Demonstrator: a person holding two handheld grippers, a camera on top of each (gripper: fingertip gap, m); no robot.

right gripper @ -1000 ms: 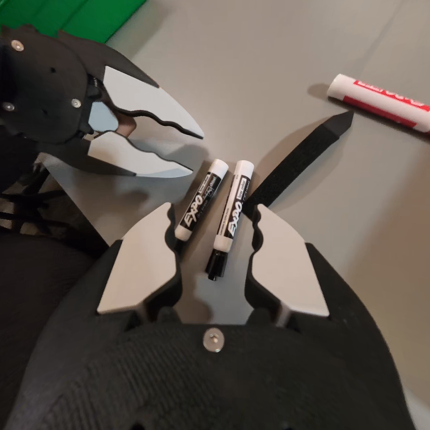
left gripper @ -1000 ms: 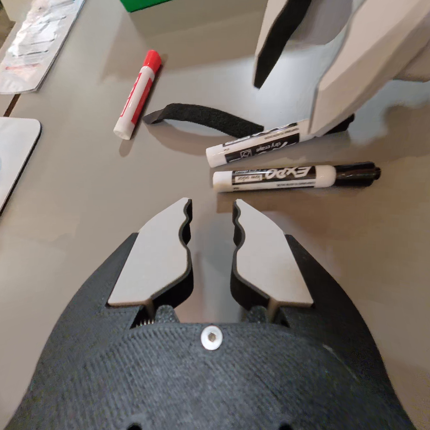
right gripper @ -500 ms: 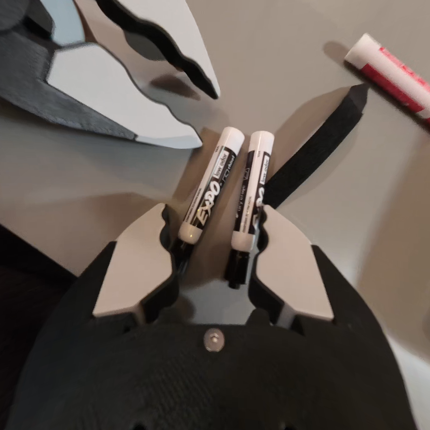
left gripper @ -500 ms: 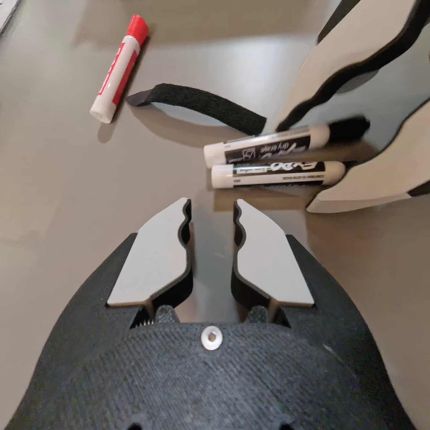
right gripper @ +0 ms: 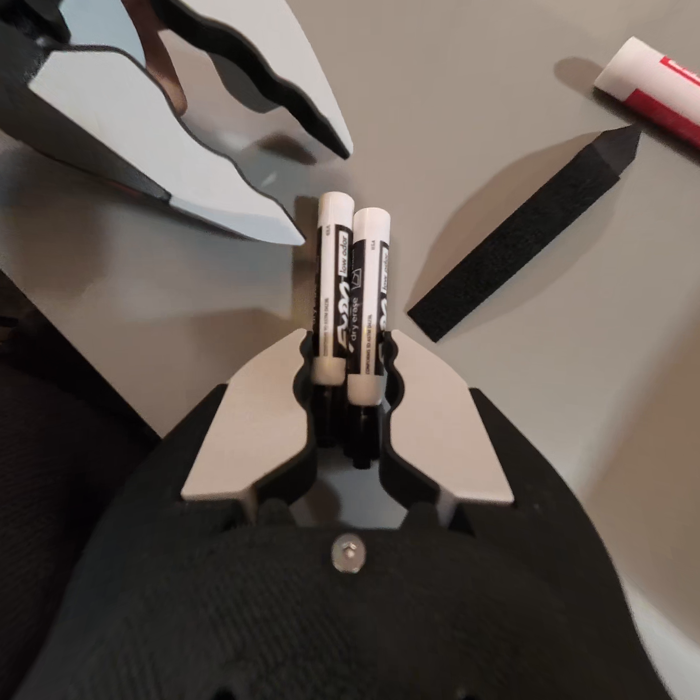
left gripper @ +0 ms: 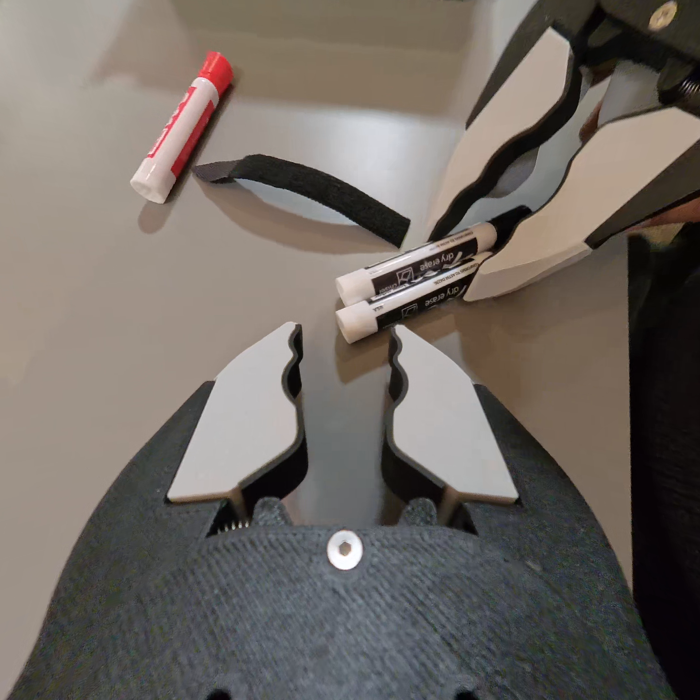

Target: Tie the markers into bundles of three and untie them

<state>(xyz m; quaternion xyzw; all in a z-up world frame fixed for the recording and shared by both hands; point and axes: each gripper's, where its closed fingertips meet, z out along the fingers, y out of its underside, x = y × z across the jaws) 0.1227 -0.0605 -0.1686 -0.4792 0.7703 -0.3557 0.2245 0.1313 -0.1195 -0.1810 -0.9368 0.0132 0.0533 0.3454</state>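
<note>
Markers come first in this scene: two black markers lie pressed side by side between the fingers of the right gripper, its jaws narrowed onto their cap ends so the pair is held as one parallel unit with the white tail ends pointing forward. That grip probably serves to line them up for bundling, since loose barrels would roll apart on the smooth grey table. The left gripper hovers just short of those tail ends with its jaws moderately parted and empty, seemingly placed to steady or square the pair. A black strap lies unfastened in a shallow arch just beyond the markers, near enough to be drawn around them once the group is complete. The red marker rests apart past the strap's far end, untouched. By this reading the bundle of three still lacks its third member, and the strap has yet to be wrapped.
</note>
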